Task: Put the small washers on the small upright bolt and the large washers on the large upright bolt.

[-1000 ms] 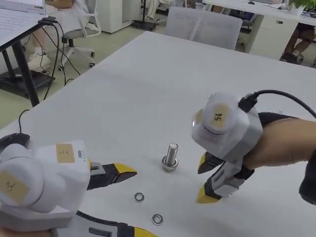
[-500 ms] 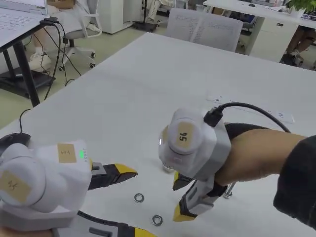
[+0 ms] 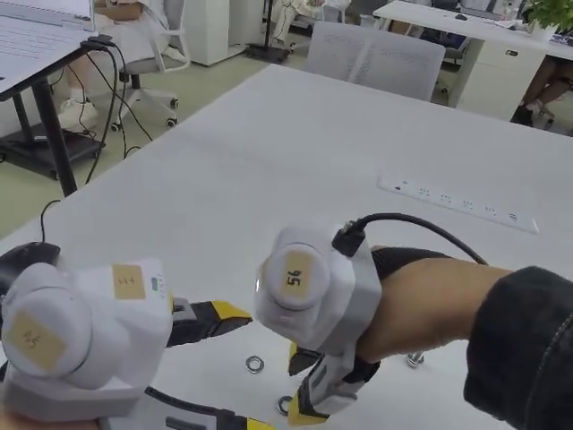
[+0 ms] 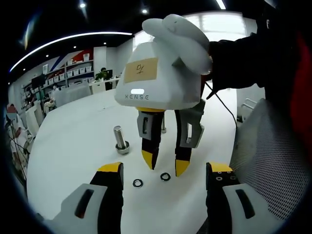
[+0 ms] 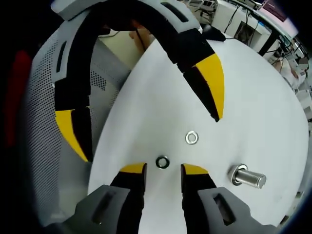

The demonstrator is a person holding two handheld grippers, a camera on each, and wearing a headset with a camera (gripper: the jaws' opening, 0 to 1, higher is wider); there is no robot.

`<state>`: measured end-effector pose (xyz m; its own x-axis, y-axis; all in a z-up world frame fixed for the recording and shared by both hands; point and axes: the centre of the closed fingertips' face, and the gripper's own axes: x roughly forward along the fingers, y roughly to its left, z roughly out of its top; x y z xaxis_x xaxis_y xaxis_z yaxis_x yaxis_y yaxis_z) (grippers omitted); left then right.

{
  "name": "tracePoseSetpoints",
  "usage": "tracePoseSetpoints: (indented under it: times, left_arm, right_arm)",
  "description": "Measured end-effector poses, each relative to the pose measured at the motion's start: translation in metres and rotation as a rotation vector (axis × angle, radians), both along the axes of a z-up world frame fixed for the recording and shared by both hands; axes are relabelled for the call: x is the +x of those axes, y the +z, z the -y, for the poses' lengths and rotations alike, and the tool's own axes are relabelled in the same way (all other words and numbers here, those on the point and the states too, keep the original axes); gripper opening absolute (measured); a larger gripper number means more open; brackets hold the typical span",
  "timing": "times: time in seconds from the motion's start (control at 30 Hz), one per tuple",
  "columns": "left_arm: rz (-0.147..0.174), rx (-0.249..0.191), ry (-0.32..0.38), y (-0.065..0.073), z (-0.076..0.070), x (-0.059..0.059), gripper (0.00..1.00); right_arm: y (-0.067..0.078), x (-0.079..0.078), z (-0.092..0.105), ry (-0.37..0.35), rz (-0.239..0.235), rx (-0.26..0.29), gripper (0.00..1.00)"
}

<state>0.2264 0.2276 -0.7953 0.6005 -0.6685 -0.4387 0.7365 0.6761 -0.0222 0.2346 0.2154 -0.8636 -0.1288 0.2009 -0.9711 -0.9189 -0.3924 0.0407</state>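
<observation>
Two small washers lie on the white table, one (image 5: 162,162) just ahead of my right gripper's (image 5: 164,169) yellow tips and the other (image 5: 191,138) a little farther off. My right gripper (image 4: 165,163) points down over them, open by a narrow gap and holding nothing. The large bolt (image 4: 120,140) stands upright beside them. In the head view the right gripper (image 3: 300,387) covers that bolt, one washer (image 3: 255,364) lies to its left, and the small bolt (image 3: 414,360) peeks out behind the wrist. My left gripper (image 4: 165,167) is wide open and empty, facing the washers.
The white table (image 3: 269,161) stretches far ahead, with a power strip (image 3: 457,202) at the right. A grey chair (image 3: 372,54) stands beyond its far edge. A black mouse (image 3: 27,255) sits near the left edge, with a desk and cables beyond.
My right gripper has moved left and nearer, down over the washers, and now covers the large bolt in the head view. The left gripper has stayed put.
</observation>
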Motion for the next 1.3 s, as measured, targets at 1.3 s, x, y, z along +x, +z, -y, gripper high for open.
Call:
tracePoseSetpoints:
  times: [1.3]
  left_arm:
    - [0.005, 0.003, 0.006, 0.0015, -0.0033, 0.0002, 0.68]
  right_arm:
    - [-0.0087, -0.0034, -0.0023, 0.057, 0.062, -0.008, 0.14]
